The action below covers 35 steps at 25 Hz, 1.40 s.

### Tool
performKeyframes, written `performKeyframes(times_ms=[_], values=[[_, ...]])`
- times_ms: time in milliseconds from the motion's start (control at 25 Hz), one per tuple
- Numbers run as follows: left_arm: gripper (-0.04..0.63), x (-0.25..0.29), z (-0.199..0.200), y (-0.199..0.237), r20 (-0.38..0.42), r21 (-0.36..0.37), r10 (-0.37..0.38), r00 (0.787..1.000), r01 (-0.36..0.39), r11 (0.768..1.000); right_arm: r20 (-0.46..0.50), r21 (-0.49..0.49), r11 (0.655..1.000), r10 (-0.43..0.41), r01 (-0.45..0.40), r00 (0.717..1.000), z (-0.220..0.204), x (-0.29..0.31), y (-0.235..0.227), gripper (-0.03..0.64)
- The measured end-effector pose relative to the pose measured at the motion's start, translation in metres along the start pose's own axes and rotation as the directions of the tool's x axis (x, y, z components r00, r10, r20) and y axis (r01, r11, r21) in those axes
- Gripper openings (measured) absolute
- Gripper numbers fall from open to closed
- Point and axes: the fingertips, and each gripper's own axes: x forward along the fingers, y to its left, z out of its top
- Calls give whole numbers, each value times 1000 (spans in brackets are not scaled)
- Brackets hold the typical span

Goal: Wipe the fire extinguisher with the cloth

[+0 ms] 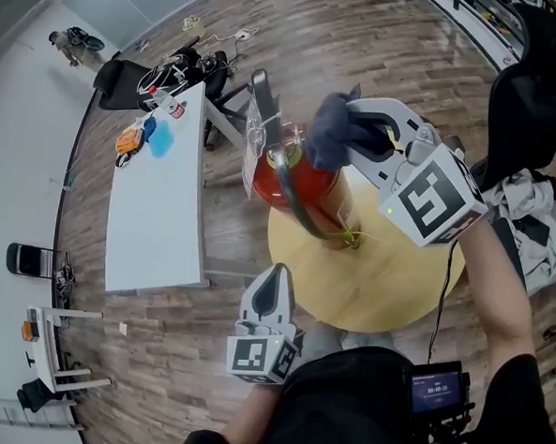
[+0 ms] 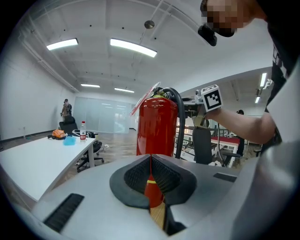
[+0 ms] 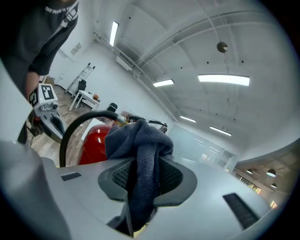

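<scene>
A red fire extinguisher point(image 1: 303, 194) with a black hose point(image 1: 294, 194) stands upright on a round wooden table point(image 1: 397, 280). My right gripper point(image 1: 354, 127) is shut on a dark blue cloth point(image 1: 335, 131), which bunches against the extinguisher's top by the valve. In the right gripper view the cloth point(image 3: 140, 150) hangs between the jaws, with the red body point(image 3: 93, 143) just behind. My left gripper point(image 1: 272, 282) hovers at the table's near-left edge, shut on nothing, pointing at the extinguisher point(image 2: 157, 124) a short way ahead.
A long white table point(image 1: 157, 209) stands left of the round one, with a bottle and small items at its far end. Black office chairs point(image 1: 534, 101) stand at the back and right. A small screen device point(image 1: 437, 390) hangs at my chest.
</scene>
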Motion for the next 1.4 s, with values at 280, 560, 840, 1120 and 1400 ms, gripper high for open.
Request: performKeyframes(times_ms=[280,560,840,1120,1400], values=[[23,-10,0,10,-10,-7,45,999,-45,999,-48,37,999,26,-25,998,-61,19,13,100],[23,-12,-11,13,-29,-20,43,999,-43,999,-321,140,968,242,-207,916,-214,37,124,98],[23,-9,-15,23,-39,-24,64,997,-65,998,-435,353,878,460,-324,774,-306,38,213,95],[23,-10,-19,25,-46,-26,68,997,-69,997,-435,448,828,531,-336,728,-329,38,228,95],[23,-4,-16,18,-37,-29,52,998,-54,998,-377,351,831,548,-432,747,-290,52,185,95]])
